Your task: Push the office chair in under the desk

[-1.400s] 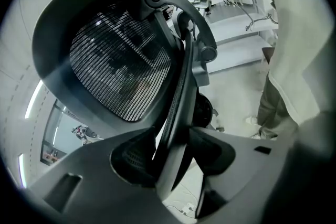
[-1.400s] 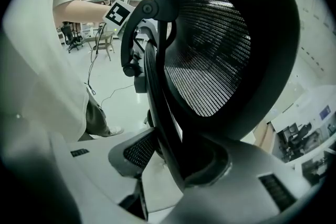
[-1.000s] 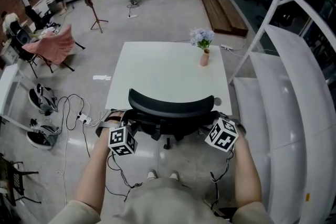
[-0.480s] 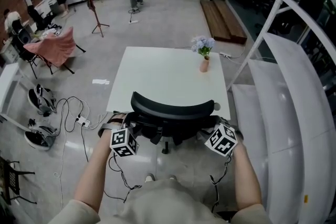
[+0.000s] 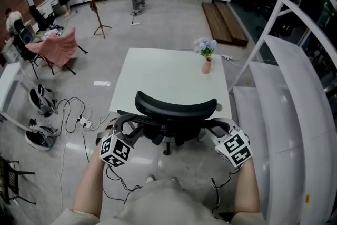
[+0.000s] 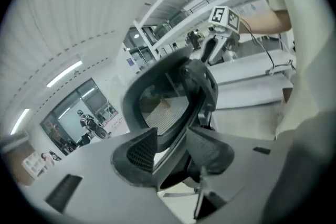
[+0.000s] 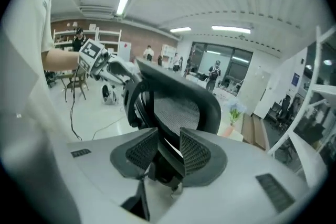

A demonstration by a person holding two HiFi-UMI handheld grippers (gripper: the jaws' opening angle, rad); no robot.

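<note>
The black office chair (image 5: 176,105) stands at the near edge of the white desk (image 5: 168,74), its backrest toward me. My left gripper (image 5: 125,133) is at the chair's left armrest (image 5: 128,121). In the left gripper view the jaws are closing, and a black armrest bar (image 6: 181,131) fills the gap between the pads (image 6: 140,152). My right gripper (image 5: 217,131) is at the right armrest (image 5: 220,124). Its jaws are closing too, with a black chair part (image 7: 164,162) pinched between the mesh pads (image 7: 194,153). Across the chair, each gripper view shows the other gripper (image 6: 215,42) (image 7: 107,68).
A pink vase of flowers (image 5: 206,59) stands at the desk's far right corner. Cables and a power strip (image 5: 79,117) lie on the floor to the left. A white curved structure (image 5: 295,113) runs along the right. A pink-draped chair (image 5: 55,46) and people stand farther back.
Both grippers have dropped back and outward, from beside the backrest to the armrest ends. The armrests now show in front of the marker cubes. The chair has barely shifted.
</note>
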